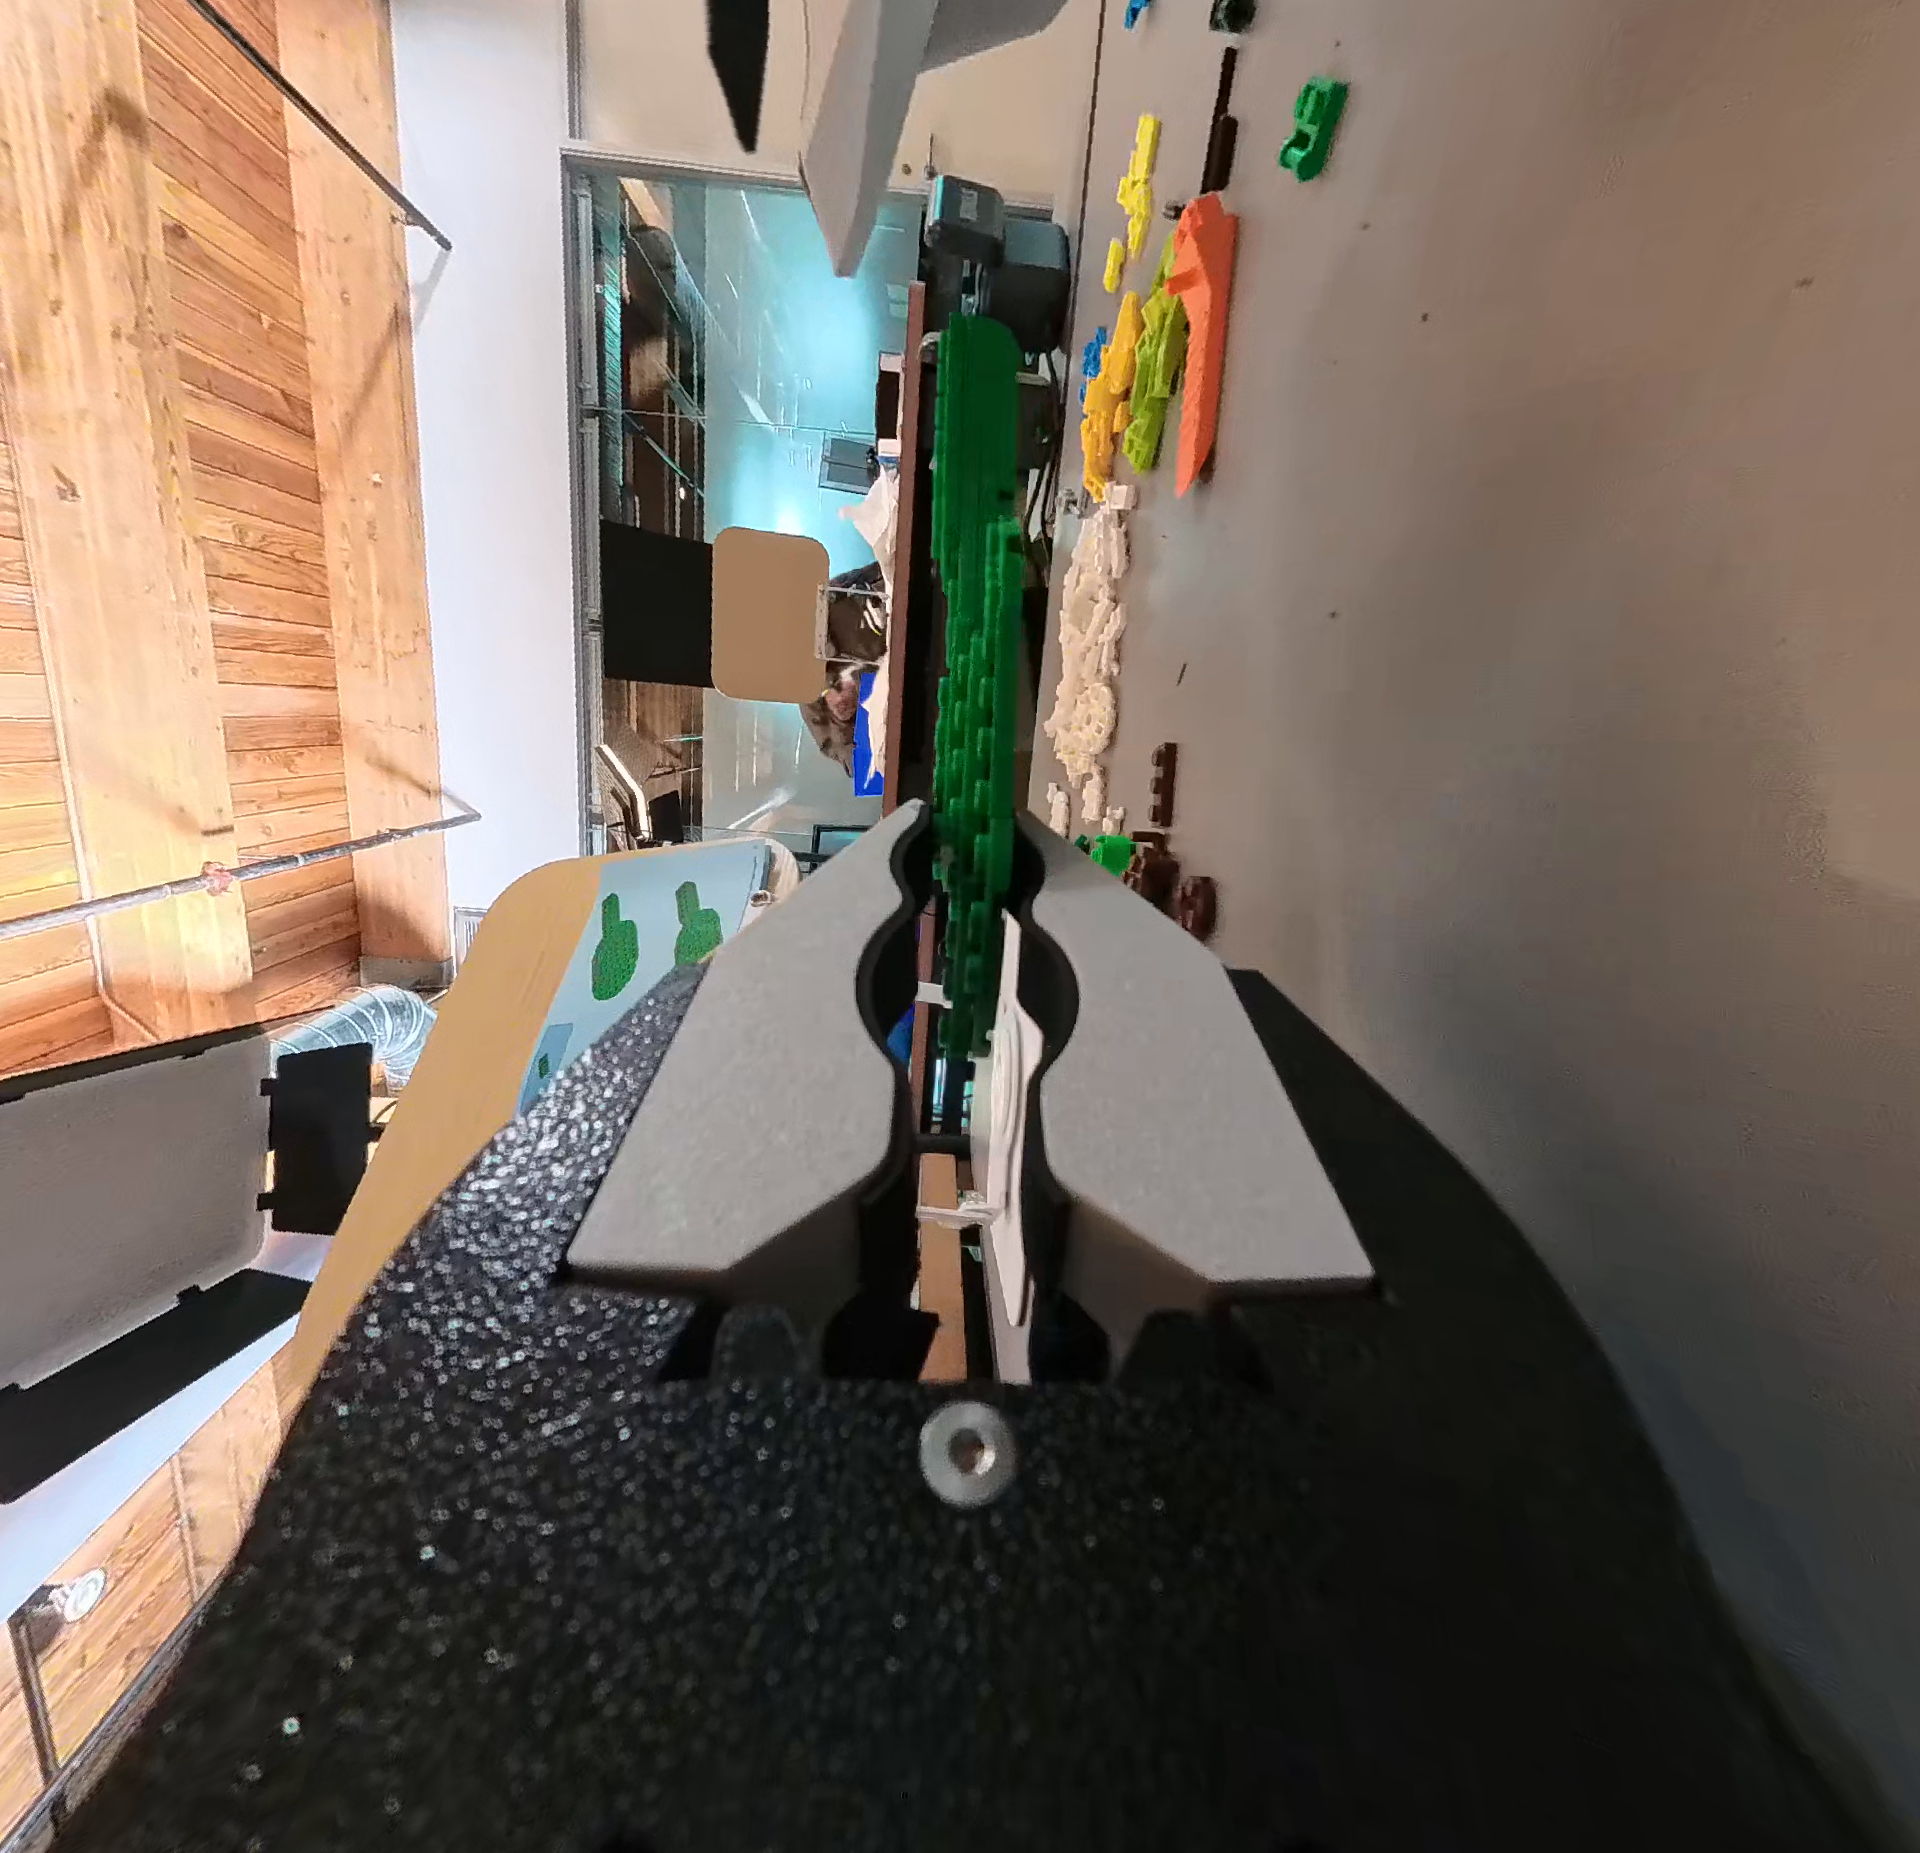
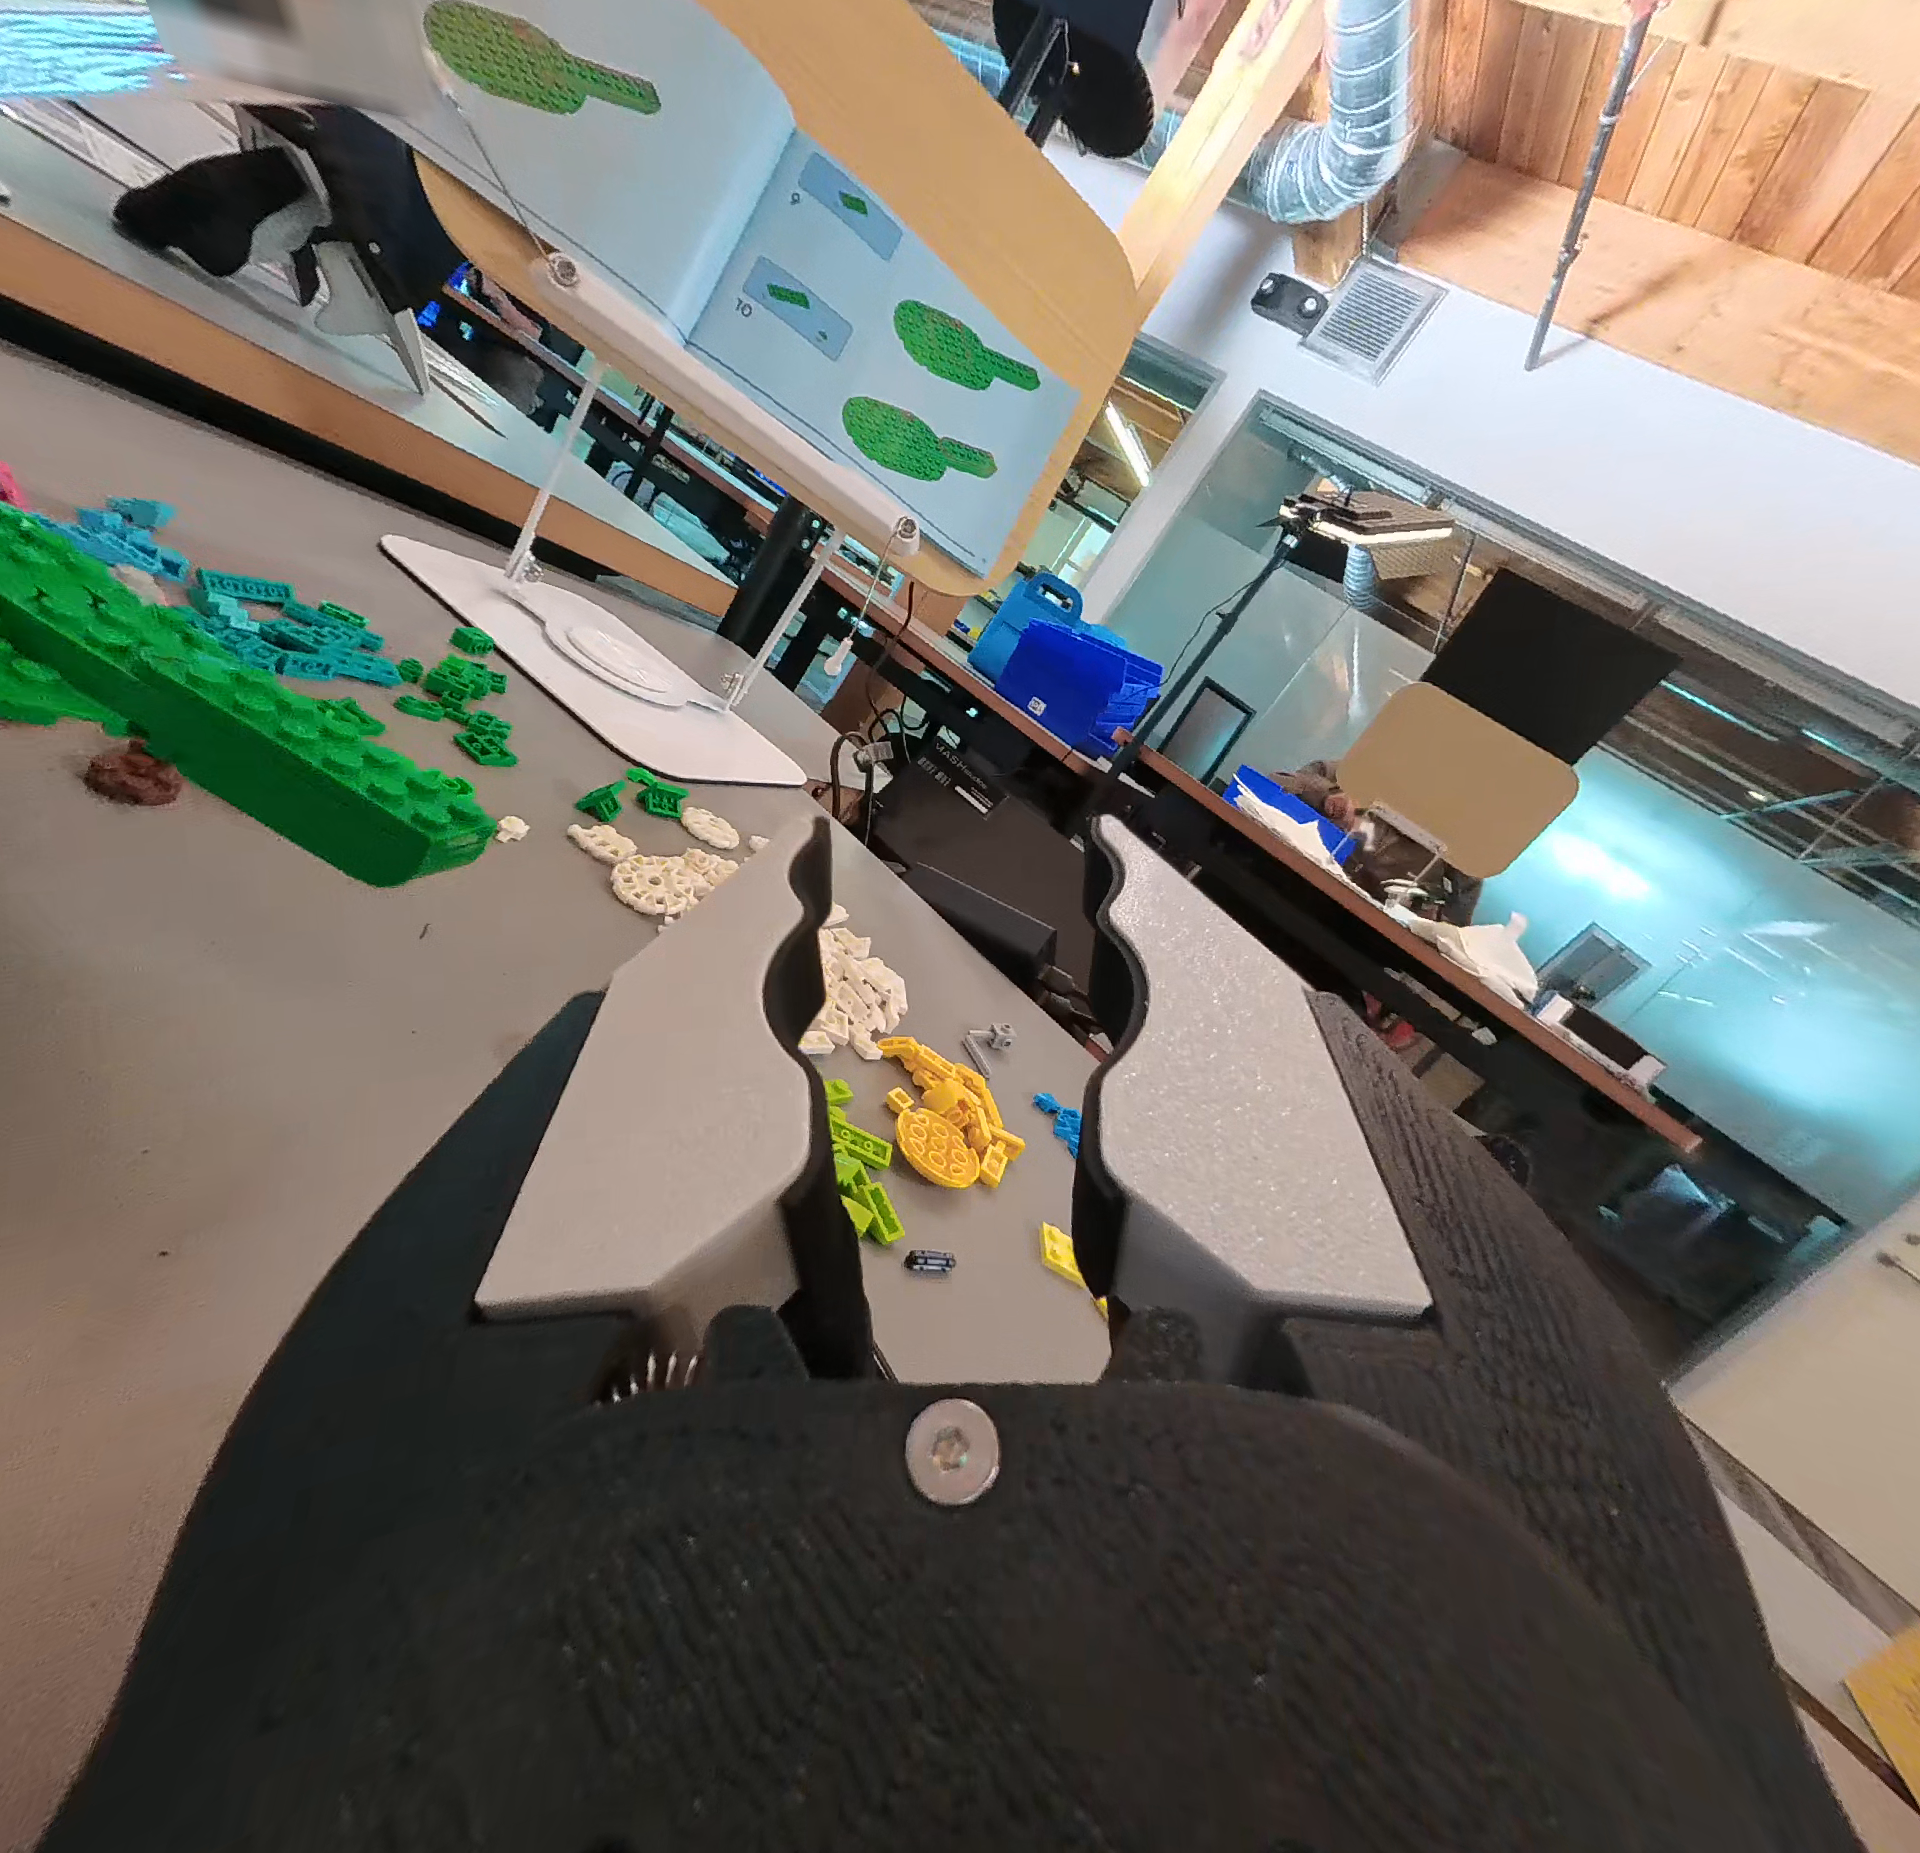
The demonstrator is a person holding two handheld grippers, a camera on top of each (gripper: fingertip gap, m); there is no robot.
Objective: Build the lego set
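Left gripper (image 1: pixel 975 868): jaws narrow, clamped on the edge of a green brick-built plate assembly (image 1: pixel 975 598); both fingertips press its two faces. The view is rolled on its side, so the grey table (image 1: pixel 1558 868) stands along the right edge.

Held piece: several layers of green studded plates, long and flat, seen edge-on, running forward from the fingertips. In the right wrist view the same green assembly (image 2: pixel 239 733) shows lying low over the table at far left.

Right gripper (image 2: pixel 956 899): jaws standing fairly wide, nothing between them; tips hang in the air past the table's far edge, touching nothing.

Beneath right gripper: white small parts (image 2: pixel 857 982), yellow pieces with a round holed disc (image 2: pixel 940 1138), lime-green plates (image 2: pixel 862 1169), a few blue bits (image 2: pixel 1060 1117).

Other loose parts: teal pieces (image 2: pixel 260 619), dark green small pieces (image 2: pixel 468 691), a brown piece (image 2: pixel 135 775), an orange plate (image 1: pixel 1205 349).

Reference: an open instruction booklet (image 2: pixel 790 276) on a clear-legged white stand (image 2: pixel 603 660), showing green plate shapes.

Step, judged: one claw steadies the green build while the other is free over the sorted parts; no part selected.

Pose: left rolled about a quarter turn; right tilted, pointing forward and slightly up.
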